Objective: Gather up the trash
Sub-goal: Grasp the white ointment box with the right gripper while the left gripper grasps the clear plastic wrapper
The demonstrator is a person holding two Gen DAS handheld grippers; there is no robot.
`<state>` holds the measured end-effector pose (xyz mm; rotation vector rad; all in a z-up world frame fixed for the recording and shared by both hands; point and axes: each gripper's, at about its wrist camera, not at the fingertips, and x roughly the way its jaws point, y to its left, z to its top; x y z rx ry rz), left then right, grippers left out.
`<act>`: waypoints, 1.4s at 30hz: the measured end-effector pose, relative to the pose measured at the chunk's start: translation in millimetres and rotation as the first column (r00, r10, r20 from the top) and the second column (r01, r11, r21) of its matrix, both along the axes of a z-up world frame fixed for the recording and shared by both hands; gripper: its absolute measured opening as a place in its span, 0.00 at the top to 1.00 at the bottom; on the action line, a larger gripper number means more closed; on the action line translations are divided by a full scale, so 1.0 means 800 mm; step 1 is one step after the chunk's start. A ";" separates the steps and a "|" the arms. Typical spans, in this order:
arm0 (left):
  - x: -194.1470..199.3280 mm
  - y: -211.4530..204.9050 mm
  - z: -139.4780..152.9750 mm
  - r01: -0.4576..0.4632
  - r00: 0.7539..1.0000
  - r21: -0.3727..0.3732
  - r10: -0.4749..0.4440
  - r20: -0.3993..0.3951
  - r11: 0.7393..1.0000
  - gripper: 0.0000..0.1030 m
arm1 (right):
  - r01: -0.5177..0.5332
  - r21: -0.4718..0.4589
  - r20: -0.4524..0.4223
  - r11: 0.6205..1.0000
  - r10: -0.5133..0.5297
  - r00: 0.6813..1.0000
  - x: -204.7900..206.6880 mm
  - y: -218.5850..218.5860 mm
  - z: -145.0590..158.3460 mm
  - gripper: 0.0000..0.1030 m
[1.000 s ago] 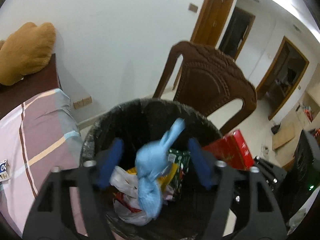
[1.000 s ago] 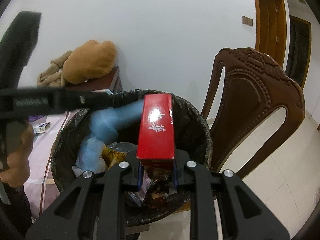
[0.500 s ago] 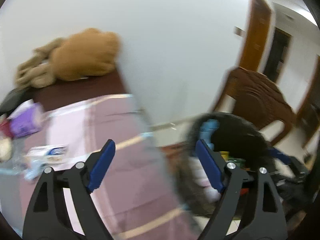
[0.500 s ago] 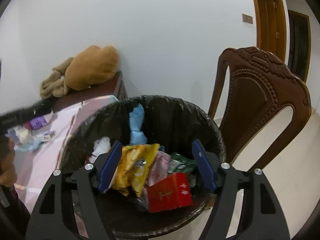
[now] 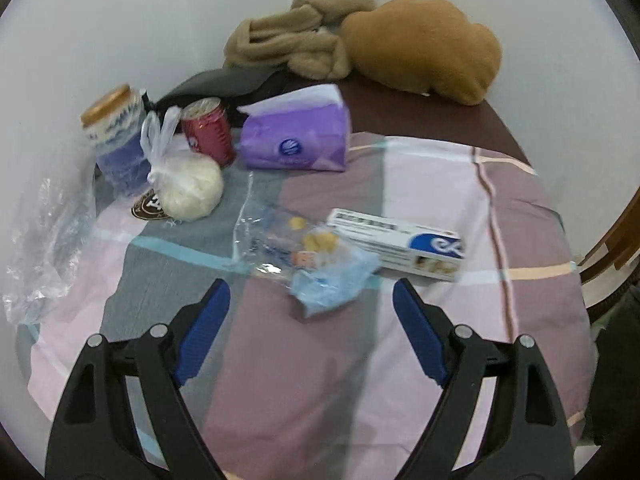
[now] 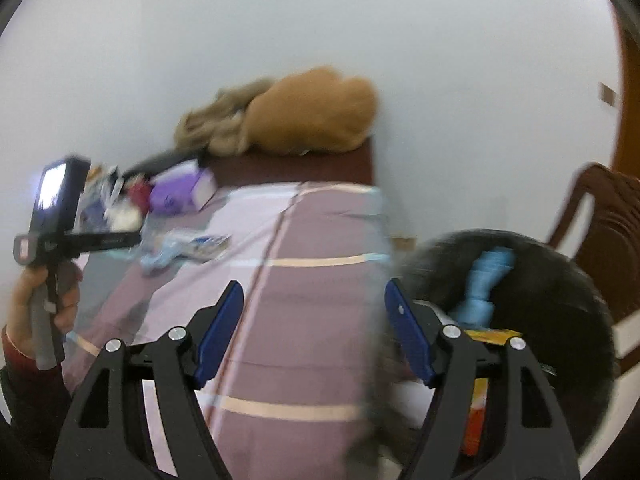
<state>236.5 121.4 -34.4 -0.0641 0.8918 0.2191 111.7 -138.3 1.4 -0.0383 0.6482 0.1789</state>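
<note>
The left gripper (image 5: 311, 300) is hovering with fingers spread wide over a striped cloth (image 5: 420, 184), facing a crumpled blue wrapper (image 5: 332, 282) beside a white box (image 5: 400, 244). The right gripper (image 6: 314, 306) is gaping empty beside the black bin (image 6: 552, 280).

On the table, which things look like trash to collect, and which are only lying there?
Likely trash: crumpled blue wrapper; clear plastic packet; loose plastic film. The bin receives them.

Probably staying: tissue pack; red can; jar; plush cushion; white-blue box, uncertain.

Soft even light, fisheye bending, motion blur
</note>
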 end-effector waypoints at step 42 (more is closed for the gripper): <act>0.036 0.080 -0.076 0.027 0.996 -0.361 -0.056 -0.070 0.932 0.88 | -0.521 -0.231 -0.416 0.821 0.401 0.816 0.267 0.259 -0.121 0.37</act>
